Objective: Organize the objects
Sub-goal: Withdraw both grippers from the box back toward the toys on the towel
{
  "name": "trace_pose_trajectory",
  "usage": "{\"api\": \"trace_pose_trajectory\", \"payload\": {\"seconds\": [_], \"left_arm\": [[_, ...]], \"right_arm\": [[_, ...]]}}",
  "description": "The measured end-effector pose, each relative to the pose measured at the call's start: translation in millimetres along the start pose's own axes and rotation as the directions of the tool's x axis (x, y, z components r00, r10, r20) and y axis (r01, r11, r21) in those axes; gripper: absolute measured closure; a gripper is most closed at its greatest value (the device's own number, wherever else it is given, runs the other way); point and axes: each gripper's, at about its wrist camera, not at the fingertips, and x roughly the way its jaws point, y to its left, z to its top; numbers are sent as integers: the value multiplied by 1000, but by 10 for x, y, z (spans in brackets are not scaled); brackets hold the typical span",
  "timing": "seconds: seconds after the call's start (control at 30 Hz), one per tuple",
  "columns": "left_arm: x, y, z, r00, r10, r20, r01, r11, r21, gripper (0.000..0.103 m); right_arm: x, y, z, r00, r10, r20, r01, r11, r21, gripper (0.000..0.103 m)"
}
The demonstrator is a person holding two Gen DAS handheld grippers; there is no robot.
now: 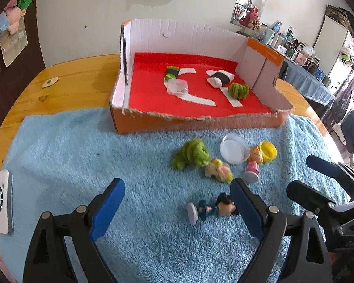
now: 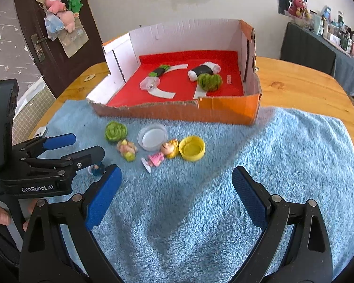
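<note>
On the blue towel [image 1: 82, 155] lie a green yarn bundle [image 1: 191, 154], a pale doll figure [image 1: 218, 171], a clear round lid [image 1: 234, 149], a pink-dress figure [image 1: 253, 165], a yellow cap [image 1: 269, 151] and a dark-haired figure [image 1: 212, 208]. My left gripper [image 1: 177, 208] is open, low over the towel, with the dark-haired figure just inside its right finger. My right gripper [image 2: 177, 195] is open and empty over bare towel [image 2: 283, 153], with the objects ahead to its left. The left gripper also shows in the right wrist view [image 2: 79, 147].
An orange cardboard box [image 1: 139, 123] with a red floor holds two rolled socks [image 1: 220, 77], a green yarn bundle [image 1: 238, 90] and a clear small container [image 1: 178, 88]. A white device [image 1: 2, 202] lies at the towel's left edge. The wooden table [image 1: 66, 75] surrounds the towel.
</note>
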Motion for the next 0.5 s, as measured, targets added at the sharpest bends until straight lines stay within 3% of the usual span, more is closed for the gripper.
{"api": "trace_pose_trajectory", "payload": {"seconds": [0.27,0.5], "left_arm": [[14,-59,-91,1000,-12,-8,12,1000,5,11],[36,-199,-203,999,-29,-19,30,999,17,11]], "right_arm": [[25,-35,-81,1000,-23,-3,23,1000,-1,7],[60,-98,-1,989,-146,9,146,988,-51,7]]}}
